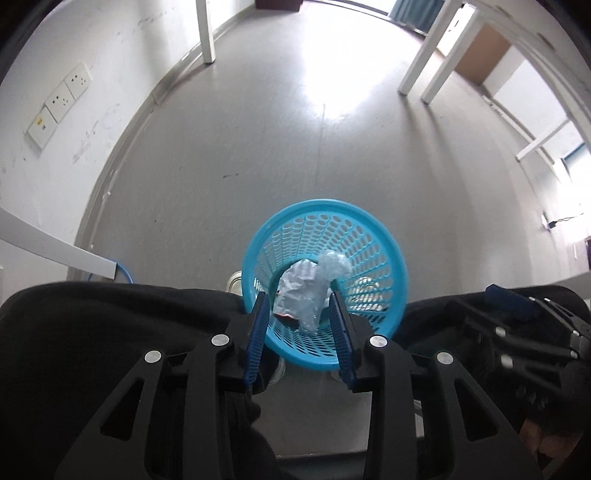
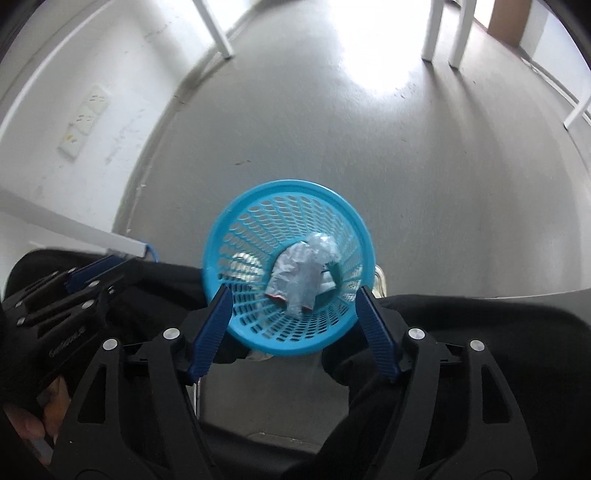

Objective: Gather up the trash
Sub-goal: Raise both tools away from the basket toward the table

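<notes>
A blue perforated plastic basket (image 1: 373, 236) stands on the grey floor below both grippers; it also shows in the right wrist view (image 2: 258, 206). Inside lie a crumpled silver wrapper (image 1: 299, 288) (image 2: 291, 273) and a clear crumpled plastic piece (image 1: 332, 262) (image 2: 323, 243). My left gripper (image 1: 300, 301) is open and empty above the basket's near side. My right gripper (image 2: 291, 293) is open wide and empty above the basket. The other gripper shows at each view's edge (image 1: 517, 325) (image 2: 74, 284).
White table legs (image 1: 207, 33) (image 1: 421, 62) stand far back on the floor. The wall on the left carries sockets (image 1: 59, 101). A white rail (image 1: 55, 247) and a blue cable (image 1: 123, 271) lie at the left. Black-clothed legs (image 1: 110, 325) flank the basket.
</notes>
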Demonstrator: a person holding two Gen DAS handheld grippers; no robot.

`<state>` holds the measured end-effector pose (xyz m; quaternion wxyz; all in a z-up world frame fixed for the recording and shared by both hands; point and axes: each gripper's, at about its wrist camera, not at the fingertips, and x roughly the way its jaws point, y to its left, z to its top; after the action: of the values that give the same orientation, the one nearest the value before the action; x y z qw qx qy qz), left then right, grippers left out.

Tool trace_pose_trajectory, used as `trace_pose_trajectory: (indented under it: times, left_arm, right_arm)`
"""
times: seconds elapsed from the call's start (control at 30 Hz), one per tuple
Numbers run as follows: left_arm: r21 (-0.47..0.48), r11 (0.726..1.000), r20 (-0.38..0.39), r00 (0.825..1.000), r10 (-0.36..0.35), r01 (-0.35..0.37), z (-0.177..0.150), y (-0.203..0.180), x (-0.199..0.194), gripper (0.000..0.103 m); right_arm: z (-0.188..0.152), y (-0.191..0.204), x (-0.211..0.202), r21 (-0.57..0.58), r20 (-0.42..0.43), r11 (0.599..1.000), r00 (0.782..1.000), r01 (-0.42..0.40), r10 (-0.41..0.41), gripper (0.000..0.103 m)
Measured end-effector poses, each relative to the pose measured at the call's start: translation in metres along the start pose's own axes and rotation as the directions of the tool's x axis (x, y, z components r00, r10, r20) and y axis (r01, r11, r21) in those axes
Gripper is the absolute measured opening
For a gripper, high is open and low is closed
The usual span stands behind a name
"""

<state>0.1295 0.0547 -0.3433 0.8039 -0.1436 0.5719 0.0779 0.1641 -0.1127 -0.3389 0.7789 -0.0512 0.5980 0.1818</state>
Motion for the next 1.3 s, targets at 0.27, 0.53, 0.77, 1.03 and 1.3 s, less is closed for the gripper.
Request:
trace_pose_trajectory:
  times: [0.27, 0.53, 0.77, 1.03, 1.3]
  left_arm:
    - [-0.007, 1.000, 0.054, 0.999, 0.000, 0.001, -0.023, 0.006, -0.049, 0.038]
    - [0.043, 0.998, 0.135, 0.990, -0.044, 0.039, -0.044, 0.005, -0.102, 0.043]
    - [0.088, 0.992, 0.192, 0.975, -0.109, 0.094, -0.063, 0.005, -0.150, 0.045]
    - [0.160, 0.979, 0.338, 0.926, -0.171, 0.123, -0.071, -0.002, -0.221, 0.047]
    - [0.187, 0.980, 0.490, 0.858, -0.155, 0.070, -0.059, -0.009, -0.270, 0.051]
  right_arm:
    - [-0.021, 0.015, -0.044, -0.056, 0.049, 0.998, 0.999, 0.005, -0.002, 0.070]
    - [-0.056, 0.033, -0.100, -0.120, 0.111, 0.991, 0.992, -0.052, 0.065, 0.079]
    - [-0.090, 0.030, -0.155, -0.141, 0.205, 0.987, 0.972, -0.083, 0.111, 0.082]
    - [-0.111, 0.036, -0.221, -0.185, 0.321, 0.976, 0.931, -0.118, 0.173, 0.083]
    - [-0.102, 0.052, -0.288, -0.265, 0.480, 0.963, 0.861, -0.044, 0.171, 0.087]
